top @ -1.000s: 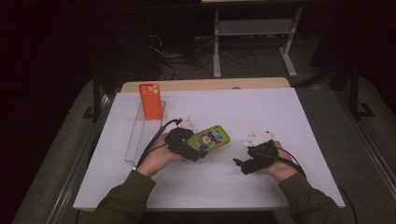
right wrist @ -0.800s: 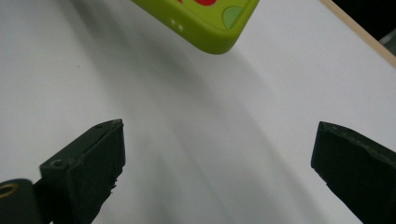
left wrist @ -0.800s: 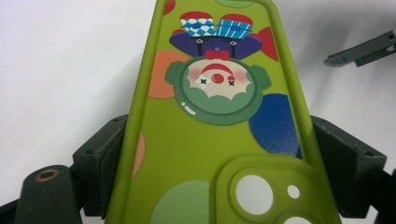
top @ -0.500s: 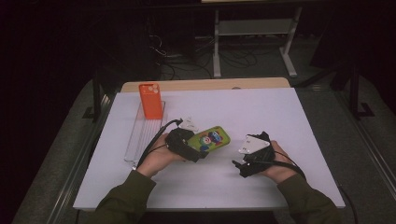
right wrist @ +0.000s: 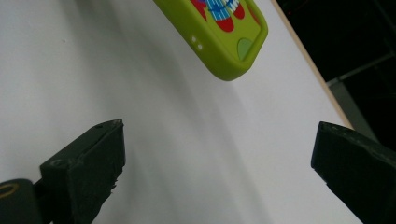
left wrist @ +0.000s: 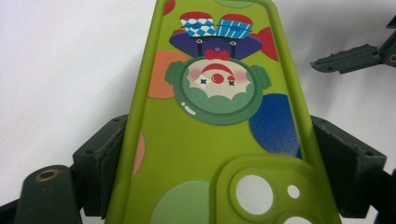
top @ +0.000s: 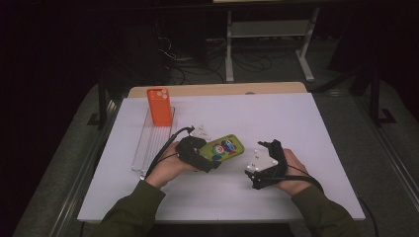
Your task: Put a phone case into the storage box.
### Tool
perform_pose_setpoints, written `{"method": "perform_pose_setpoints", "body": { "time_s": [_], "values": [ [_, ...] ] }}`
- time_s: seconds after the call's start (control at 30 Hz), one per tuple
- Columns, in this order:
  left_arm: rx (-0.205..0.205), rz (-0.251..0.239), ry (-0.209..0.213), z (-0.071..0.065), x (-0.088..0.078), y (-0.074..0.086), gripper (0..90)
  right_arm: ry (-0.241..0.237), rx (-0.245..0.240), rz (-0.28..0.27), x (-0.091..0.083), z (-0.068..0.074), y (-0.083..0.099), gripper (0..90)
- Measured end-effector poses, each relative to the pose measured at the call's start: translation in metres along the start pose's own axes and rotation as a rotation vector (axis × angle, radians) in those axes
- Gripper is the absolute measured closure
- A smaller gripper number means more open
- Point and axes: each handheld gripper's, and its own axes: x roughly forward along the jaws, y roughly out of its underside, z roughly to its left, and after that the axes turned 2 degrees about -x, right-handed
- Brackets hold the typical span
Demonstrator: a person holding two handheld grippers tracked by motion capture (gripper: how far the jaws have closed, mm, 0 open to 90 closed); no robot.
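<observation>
left tongs (top: 213, 159) clamp the green phone case (top: 226, 147) firmly; right tongs (top: 253, 178) gape empty, so steer them squarely onto its free end.

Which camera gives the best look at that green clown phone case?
The left gripper view: the green phone case looms close, clown print sharp, clamped in the left claw. The high view shows it small; the right gripper view catches one corner.

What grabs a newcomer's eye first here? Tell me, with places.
The lime-green rubbery phone case printed with a clown stands out, clamped by its sides in the left claw at the middle of the white table. The open right claw faces it from the right. An orange phone case stands upright at the back left.
</observation>
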Motion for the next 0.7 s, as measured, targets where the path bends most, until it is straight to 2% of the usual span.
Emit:
{"method": "perform_pose_setpoints", "body": {
  "time_s": [0.03, 0.07, 0.2, 0.23, 0.43, 0.5, 0.53, 0.67, 0.7],
  "values": [
    [-0.005, -0.006, -0.001, -0.001, 0.000, 0.000, 15.2, 0.012, -0.013, -0.003, 0.000, 0.001, 0.000, 2.5],
    [-0.034, -0.027, 0.000, -0.003, 0.002, 0.000, 15.2, 0.024, -0.030, -0.005, -0.001, 0.002, -0.001, 2.7],
    [-0.049, -0.033, 0.004, -0.003, 0.002, 0.000, 15.2, 0.056, -0.076, -0.002, 0.000, 0.006, -0.002, 2.7],
    [-0.053, -0.037, 0.005, -0.003, 0.002, 0.000, 15.2, 0.060, -0.128, 0.004, 0.000, 0.005, -0.002, 2.7],
    [-0.053, -0.023, 0.013, -0.003, 0.002, 0.001, 15.2, 0.095, -0.186, -0.003, 0.000, 0.011, -0.005, 2.7],
    [-0.054, -0.024, 0.016, -0.003, 0.002, 0.000, 15.2, 0.119, -0.211, -0.005, 0.001, 0.013, -0.005, 2.8],
    [-0.057, -0.026, 0.017, -0.004, 0.002, 0.000, 15.2, 0.131, -0.241, -0.009, 0.001, 0.014, -0.006, 2.8],
    [-0.030, -0.007, 0.018, -0.002, 0.001, 0.000, 15.2, 0.159, -0.274, -0.016, 0.001, 0.016, -0.007, 2.8],
    [-0.030, -0.007, 0.019, -0.002, 0.001, 0.000, 15.2, 0.172, -0.269, -0.025, 0.001, 0.017, -0.007, 2.8]
  ]
}}
